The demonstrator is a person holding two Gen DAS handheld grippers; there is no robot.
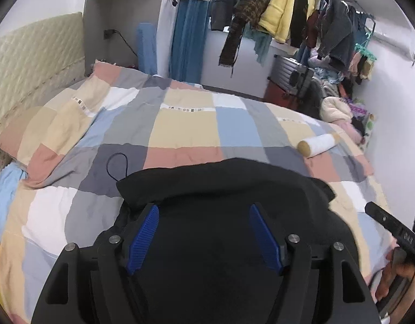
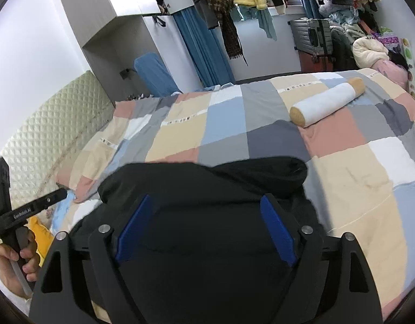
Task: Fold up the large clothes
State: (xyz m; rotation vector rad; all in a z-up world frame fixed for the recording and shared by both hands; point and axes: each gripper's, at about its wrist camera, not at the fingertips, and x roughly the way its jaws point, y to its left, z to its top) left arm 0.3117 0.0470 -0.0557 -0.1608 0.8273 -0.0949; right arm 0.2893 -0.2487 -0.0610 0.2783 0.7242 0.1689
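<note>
Only the left wrist view shows the black garment's (image 1: 223, 189) drawstring loop (image 1: 117, 166).

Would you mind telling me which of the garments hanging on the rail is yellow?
The fluffy yellow jacket, hanging between a brown checked scarf and a black garment; its neighbours are all dark.

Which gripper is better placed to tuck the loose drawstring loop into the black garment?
Probably the left gripper: open over the black garment, with the drawstring loop on its side. The right gripper, also open, shows no cord.

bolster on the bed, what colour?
White bolster with tan ends; clearest in the right wrist view.
</note>
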